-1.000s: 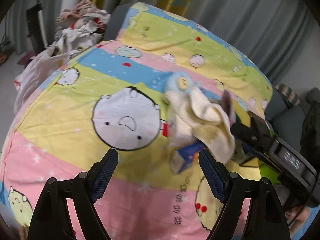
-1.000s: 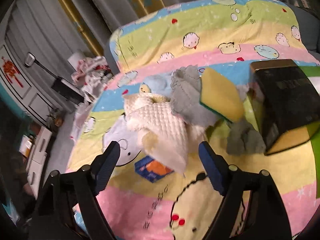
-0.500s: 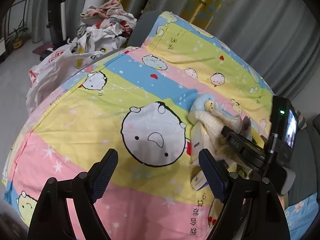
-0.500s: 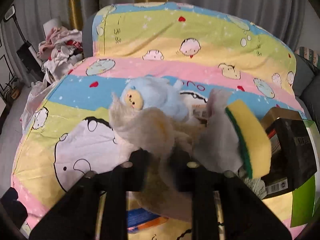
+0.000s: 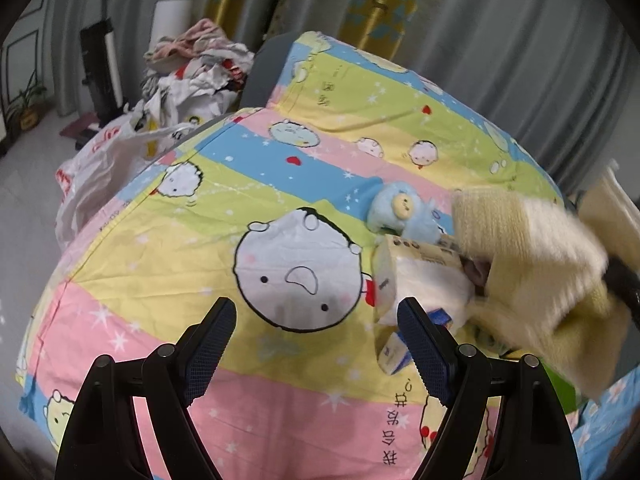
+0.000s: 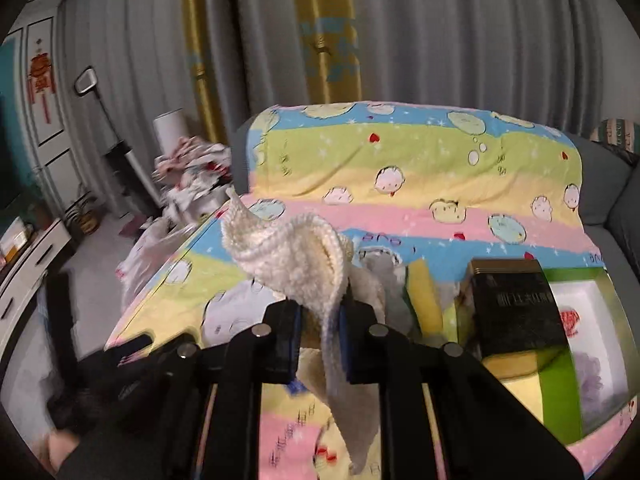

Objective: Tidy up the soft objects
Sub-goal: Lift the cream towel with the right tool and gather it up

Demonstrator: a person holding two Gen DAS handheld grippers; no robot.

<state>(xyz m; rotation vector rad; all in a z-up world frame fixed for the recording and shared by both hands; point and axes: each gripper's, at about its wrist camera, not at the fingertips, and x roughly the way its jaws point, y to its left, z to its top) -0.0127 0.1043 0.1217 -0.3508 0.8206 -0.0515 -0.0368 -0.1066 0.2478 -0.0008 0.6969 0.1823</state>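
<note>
A: Now, left wrist view?
B: Left gripper (image 5: 316, 336) stood open and empty over the blanket (image 5: 168, 264); the cream towel (image 5: 532, 264) had lifted off the pile.
A: Right wrist view?
B: Right gripper (image 6: 320, 344), open a second earlier, was clamped on the towel (image 6: 296, 264), ready for sorting.

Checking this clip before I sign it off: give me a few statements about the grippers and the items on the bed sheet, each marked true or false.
1. The right gripper is shut on the cream knitted cloth. True.
2. The left gripper holds the blue plush toy. False: it is open and empty, and the toy lies on the cartoon sheet.
3. The cloth lies flat on the sheet. False: it hangs from the closed jaws.
4. A yellow sponge sits left of the black box in the right wrist view. True.
5. A tissue pack lies just in front of the plush toy. True.
</note>
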